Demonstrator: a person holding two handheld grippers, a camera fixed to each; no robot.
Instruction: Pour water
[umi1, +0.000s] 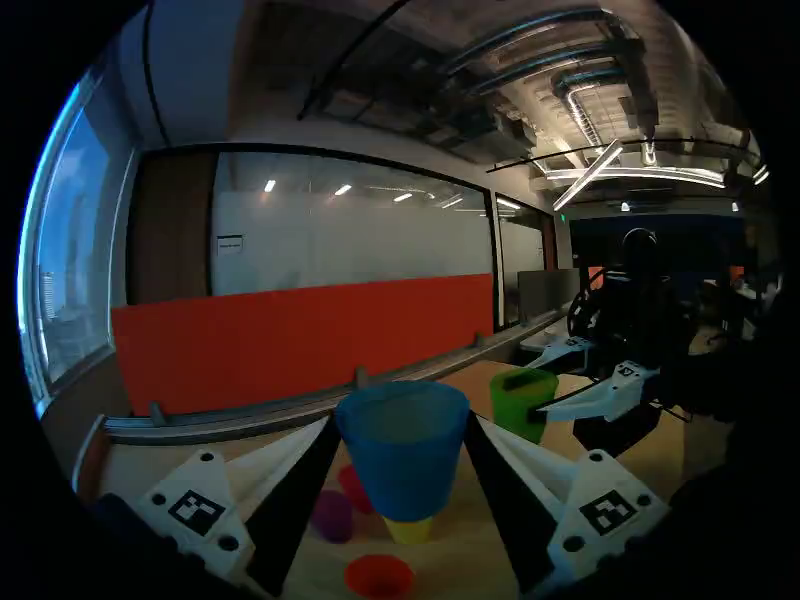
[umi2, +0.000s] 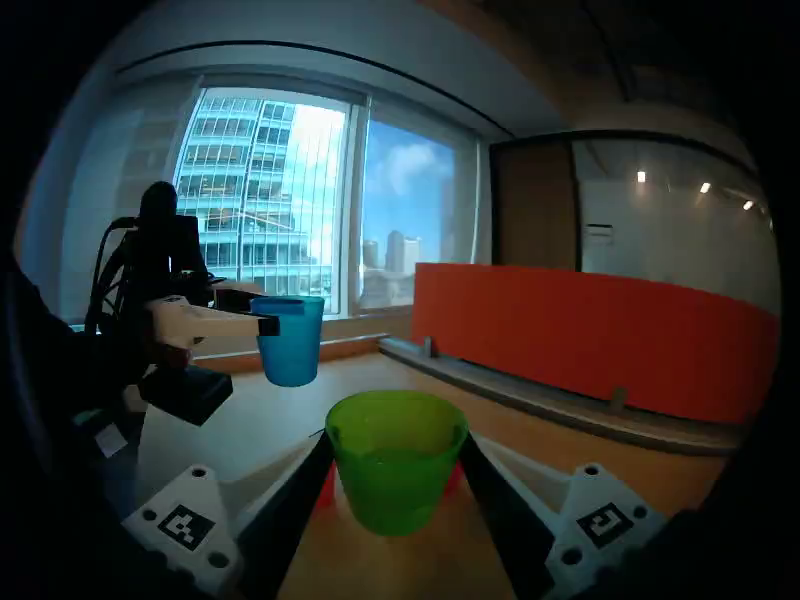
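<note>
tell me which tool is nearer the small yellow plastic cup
Left: the left tool hangs above the small yellow plastic cup; the right tool is farther off.

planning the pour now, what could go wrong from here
1. The blue cup and green cup hang apart above the table; tilting before the rims meet would likely spill water.
2. Each cup is only pinched at its sides by two fingers, so it may slip when tilted.
3. Small cups below the blue cup could get splashed.

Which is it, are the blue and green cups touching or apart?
Apart. The right gripper view shows the blue cup up and left of the green cup, with bare table between them.
</note>
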